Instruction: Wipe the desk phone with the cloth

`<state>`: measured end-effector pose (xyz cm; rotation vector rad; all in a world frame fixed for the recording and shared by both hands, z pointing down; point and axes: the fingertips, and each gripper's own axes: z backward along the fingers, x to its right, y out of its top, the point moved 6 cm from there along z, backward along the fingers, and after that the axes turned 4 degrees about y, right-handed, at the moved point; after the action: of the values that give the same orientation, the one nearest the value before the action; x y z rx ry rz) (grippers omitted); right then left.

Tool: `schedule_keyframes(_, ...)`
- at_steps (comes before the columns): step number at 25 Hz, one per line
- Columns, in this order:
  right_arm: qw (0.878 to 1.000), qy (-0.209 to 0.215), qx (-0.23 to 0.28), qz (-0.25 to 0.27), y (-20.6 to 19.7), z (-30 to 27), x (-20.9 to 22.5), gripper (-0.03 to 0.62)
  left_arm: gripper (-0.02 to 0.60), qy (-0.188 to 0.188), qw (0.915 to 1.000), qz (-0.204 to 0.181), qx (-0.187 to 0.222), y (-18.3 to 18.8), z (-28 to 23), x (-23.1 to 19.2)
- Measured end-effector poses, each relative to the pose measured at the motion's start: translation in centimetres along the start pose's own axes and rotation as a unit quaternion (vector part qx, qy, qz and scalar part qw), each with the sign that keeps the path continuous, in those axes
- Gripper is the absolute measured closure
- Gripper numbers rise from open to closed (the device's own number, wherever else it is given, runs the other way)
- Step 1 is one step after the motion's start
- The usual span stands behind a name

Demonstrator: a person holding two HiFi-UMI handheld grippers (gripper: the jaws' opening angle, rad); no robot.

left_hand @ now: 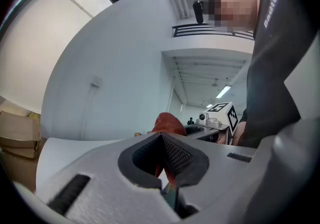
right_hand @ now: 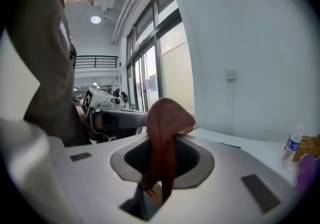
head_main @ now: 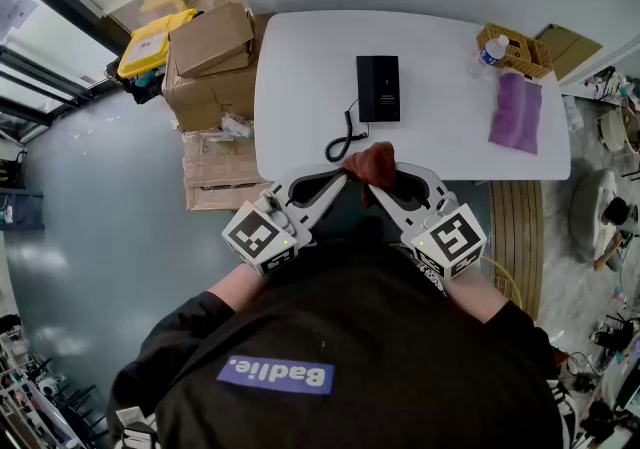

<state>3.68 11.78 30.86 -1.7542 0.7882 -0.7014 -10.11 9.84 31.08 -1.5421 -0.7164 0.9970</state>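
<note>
1. A person in a dark top holds the left gripper (head_main: 338, 180) and the right gripper (head_main: 378, 189) tip to tip at the near edge of the white table (head_main: 300, 87). A rust-red cloth (head_main: 371, 161) is bunched between them.
2. The left gripper's jaws are closed, pinching a fold of the cloth. In the left gripper view a rounded lump of it stands up beyond the tips.
3. The right gripper's jaws are clamped on the same cloth. In the right gripper view it humps above the tips and hangs down through the jaw opening.
4. The black desk phone (head_main: 378, 88) lies flat near the middle of the table, apart from both grippers. Its coiled cord (head_main: 343, 140) trails toward the near edge and ends close to the cloth.
5. A woven basket (head_main: 520, 52) holding a water bottle (head_main: 493, 48) sits at the table's far right corner, with a purple piece of fabric (head_main: 517, 113) just beside it. Cardboard boxes (head_main: 210, 42) and a yellow bin (head_main: 150, 42) stand on the floor to the left.
6. Wiping appears not yet begun: the cloth is gripped by both grippers and is not touching the phone.
7. The next move likely calls for carrying the cloth forward and lowering it onto the phone's top. It should stay clear of the cord and press lightly, so the phone does not slide.
</note>
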Motion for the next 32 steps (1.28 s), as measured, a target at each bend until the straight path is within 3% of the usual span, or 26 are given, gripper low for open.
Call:
schedule_keyframes(14,1.0,-0.009,-0.014,-0.011,0.0,-1.2,-0.6,0.505,0.572,0.002,0.9996,0.015,-0.021,0.7,0.8,-0.8)
schedule_keyframes(20,0.999,-0.027,-0.021,-0.006,0.4,-2.5,-1.7,0.505,0.572,-0.023,0.9995,0.022,0.006,0.6,2.2,-2.0)
schedule_keyframes(32,0.997,-0.061,-0.032,-0.036,-0.5,-4.4,-2.4,0.505,0.572,-0.053,0.9982,0.027,-0.001,-0.2,2.8,-4.6)
